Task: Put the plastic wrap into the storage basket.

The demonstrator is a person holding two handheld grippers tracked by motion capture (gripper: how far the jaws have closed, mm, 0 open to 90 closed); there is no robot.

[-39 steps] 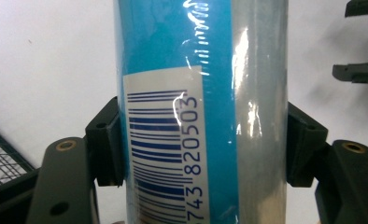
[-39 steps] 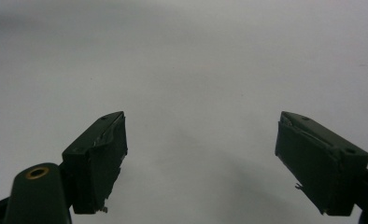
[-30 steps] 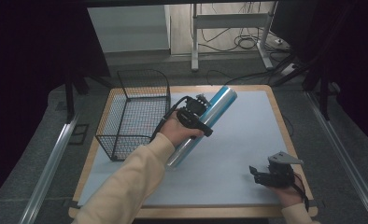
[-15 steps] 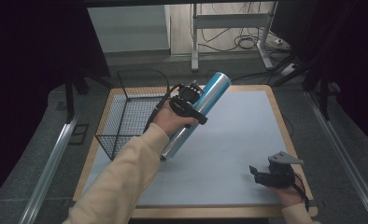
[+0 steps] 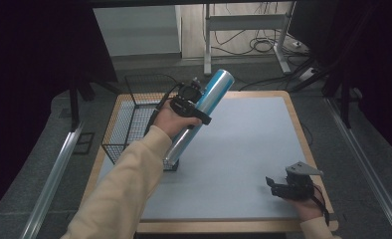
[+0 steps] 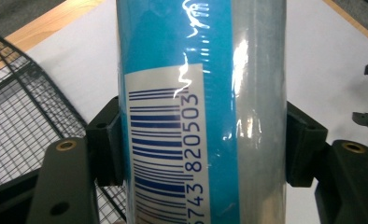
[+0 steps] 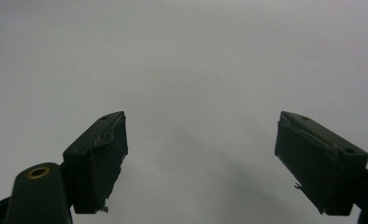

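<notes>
the table is a wooden slab with a pale grey mat over most of it, so that only a strip of light wood rim shows around the edge. it stands on dark grey carpet, with metal rails running along both sides, black curtains left and right, and beyond it a white desk frame with cables tangled on the floor.

at the table's left edge sits a black wire basket, a square-meshed box with thin rods for its rim.

the left gripper is clamped across a long tube, glossy blue and wrapped in shiny film. the tube is held tilted, top end leaning away and to the right, its lower end down by the basket's near corner. in the left gripper view the jaws press on both sides of the tube, and a white barcode label runs along it.

the right gripper rests near the table's front right corner, jaws spread wide with nothing between them but bare mat.
</notes>
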